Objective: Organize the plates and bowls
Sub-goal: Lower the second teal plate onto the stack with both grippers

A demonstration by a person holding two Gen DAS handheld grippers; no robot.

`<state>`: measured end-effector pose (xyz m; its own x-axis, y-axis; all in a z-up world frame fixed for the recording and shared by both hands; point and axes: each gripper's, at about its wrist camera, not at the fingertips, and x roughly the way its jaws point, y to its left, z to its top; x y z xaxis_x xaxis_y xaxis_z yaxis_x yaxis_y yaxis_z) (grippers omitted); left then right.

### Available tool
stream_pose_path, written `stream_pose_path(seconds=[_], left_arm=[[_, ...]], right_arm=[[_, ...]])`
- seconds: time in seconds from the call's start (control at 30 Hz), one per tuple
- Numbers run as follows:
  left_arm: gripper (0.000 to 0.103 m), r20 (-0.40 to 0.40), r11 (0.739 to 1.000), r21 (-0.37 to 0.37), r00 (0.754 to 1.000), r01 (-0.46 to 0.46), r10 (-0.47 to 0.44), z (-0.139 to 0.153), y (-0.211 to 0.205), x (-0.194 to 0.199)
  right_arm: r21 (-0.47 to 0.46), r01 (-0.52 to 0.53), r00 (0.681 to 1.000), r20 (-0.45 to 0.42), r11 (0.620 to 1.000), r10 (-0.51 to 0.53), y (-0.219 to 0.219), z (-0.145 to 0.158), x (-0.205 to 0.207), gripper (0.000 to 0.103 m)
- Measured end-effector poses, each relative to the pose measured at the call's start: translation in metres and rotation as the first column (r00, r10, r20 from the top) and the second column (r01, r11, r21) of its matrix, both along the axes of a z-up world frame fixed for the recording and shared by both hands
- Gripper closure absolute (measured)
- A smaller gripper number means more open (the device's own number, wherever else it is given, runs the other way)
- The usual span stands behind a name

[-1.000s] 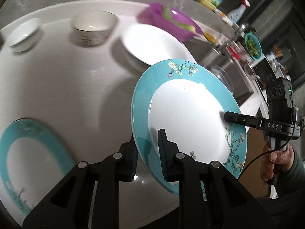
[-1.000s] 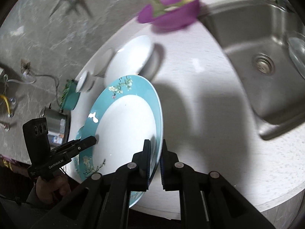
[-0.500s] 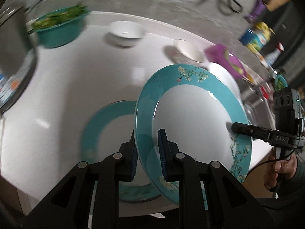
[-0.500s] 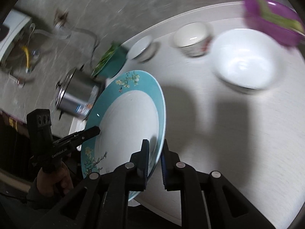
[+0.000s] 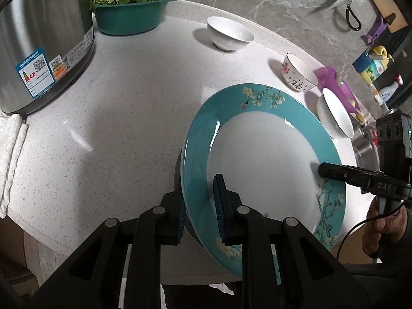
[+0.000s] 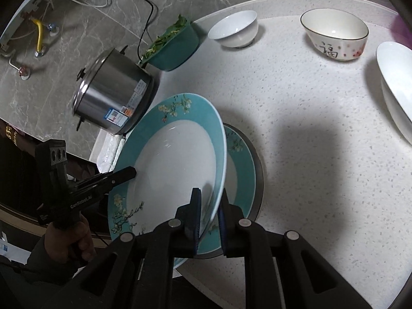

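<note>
Teal-rimmed plate (image 5: pixel 260 154) held tilted above the surface (image 5: pixel 116 118), clamped at opposite rim edges by both tools: left tool (image 5: pixel 199 207) and right tool (image 6: pixel 208 216), each narrow and gripping the rim. Directly beneath it, a second matching plate (image 6: pixel 244 170) lies flat. White bowl (image 5: pixel 229 34) and patterned bowl (image 5: pixel 298 73) stand well apart.

A white speckled counter (image 5: pixel 123 118) with a rounded edge carries a steel pot (image 5: pixel 38 36) at the left, a folded white cloth (image 5: pixel 10 159) just beside it, and a teal basin (image 5: pixel 128 13) of greens behind. Farther right stand a small white bowl (image 5: pixel 229 34), a patterned bowl (image 5: pixel 298 73) and a wide white bowl (image 5: pixel 334 113). A teal-rimmed plate (image 6: pixel 244 164) lies flat near the front edge.
</note>
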<state>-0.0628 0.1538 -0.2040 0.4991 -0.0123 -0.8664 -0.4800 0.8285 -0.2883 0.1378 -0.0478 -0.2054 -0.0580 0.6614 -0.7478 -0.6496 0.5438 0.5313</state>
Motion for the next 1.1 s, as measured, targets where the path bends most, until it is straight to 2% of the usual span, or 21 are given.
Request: stream_pose_path(seconds=[0.43, 0.73, 1.1], left_arm=[[0.085, -0.007, 1.000, -0.011, 1.000, 0.019, -0.019, -0.027, -0.009, 0.012], [0.084, -0.018, 0.998, 0.039, 0.999, 0.050, -0.049, -0.035, -0.018, 0.018], [0.082, -0.026, 0.991, 0.070, 0.994, 0.111, -0.110, -0.038, -0.026, 0.027]], right_arm=[[-0.063, 0.004, 0.999, 0.053, 0.998, -0.001, 0.002, -0.014, -0.002, 0.087], [-0.136, -0.010, 0.983, 0.180, 0.991, 0.035, 0.006, -0.023, -0.011, 0.087], [-0.163, 0.015, 0.970, 0.240, 0.987, 0.025, 0.004, -0.033, -0.016, 0.079]])
